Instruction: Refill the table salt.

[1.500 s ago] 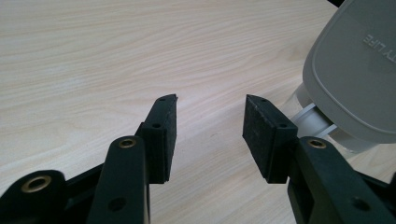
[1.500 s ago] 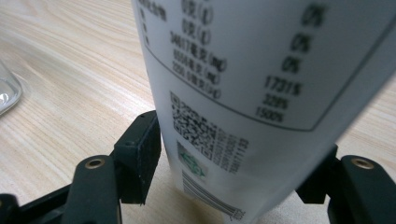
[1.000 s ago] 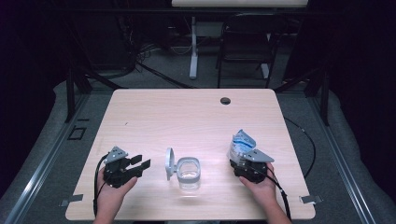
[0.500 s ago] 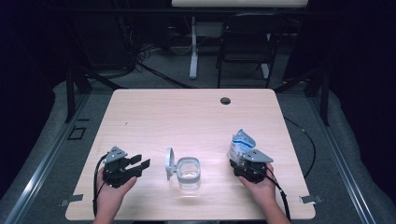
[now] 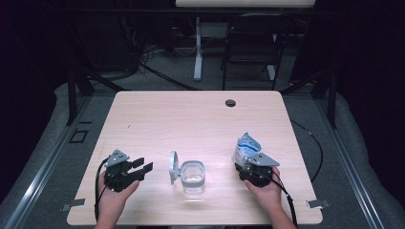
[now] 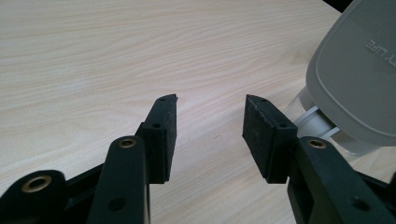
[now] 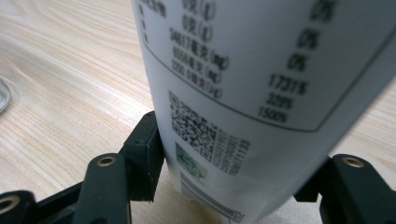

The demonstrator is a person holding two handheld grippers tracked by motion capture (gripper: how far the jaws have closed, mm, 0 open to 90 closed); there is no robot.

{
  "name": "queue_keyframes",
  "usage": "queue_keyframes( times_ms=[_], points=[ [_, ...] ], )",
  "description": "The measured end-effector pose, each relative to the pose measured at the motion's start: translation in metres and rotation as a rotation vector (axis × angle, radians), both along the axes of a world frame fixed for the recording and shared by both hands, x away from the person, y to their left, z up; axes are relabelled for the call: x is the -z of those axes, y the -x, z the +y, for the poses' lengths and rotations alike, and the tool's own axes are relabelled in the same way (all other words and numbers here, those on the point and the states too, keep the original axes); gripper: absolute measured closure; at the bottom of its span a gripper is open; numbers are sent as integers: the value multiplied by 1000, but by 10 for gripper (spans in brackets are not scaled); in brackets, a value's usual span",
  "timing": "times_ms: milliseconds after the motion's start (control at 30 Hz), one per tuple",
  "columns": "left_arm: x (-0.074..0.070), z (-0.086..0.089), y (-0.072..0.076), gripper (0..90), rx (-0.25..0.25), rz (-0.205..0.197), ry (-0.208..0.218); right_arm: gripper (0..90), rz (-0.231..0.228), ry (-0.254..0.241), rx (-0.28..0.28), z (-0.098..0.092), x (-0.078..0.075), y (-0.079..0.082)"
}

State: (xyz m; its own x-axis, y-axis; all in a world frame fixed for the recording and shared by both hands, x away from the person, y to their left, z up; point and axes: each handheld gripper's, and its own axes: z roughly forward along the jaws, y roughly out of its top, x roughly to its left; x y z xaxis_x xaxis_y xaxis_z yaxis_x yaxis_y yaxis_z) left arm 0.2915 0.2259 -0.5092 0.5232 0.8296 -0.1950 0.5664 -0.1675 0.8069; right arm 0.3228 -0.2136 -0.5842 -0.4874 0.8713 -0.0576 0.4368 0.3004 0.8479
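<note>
Pouch (image 5: 245, 146) stands upright on the right of the pale wooden table (image 5: 200, 114), clamped between the jaws of the right gripper (image 5: 248, 167); a clear jar (image 5: 194, 176) with its grey lid (image 5: 173, 167) flipped open sits at the front middle. Around the table the room is dark, with grey floor, cables and a chair behind. The right gripper view shows the pouch's (image 7: 261, 93) printed table and QR code up close. The left gripper (image 6: 210, 121) rests wide open with nothing between its jaws, and its view catches lettering on the lid (image 6: 355, 79).
</note>
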Motion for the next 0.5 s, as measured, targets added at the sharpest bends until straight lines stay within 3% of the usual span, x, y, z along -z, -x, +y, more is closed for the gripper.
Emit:
queue_keyframes(
  times_ms=[500],
  points=[
    [0,0,0,553,2,9,3,405,-1,18,-13,2,-2,2]
  ],
)
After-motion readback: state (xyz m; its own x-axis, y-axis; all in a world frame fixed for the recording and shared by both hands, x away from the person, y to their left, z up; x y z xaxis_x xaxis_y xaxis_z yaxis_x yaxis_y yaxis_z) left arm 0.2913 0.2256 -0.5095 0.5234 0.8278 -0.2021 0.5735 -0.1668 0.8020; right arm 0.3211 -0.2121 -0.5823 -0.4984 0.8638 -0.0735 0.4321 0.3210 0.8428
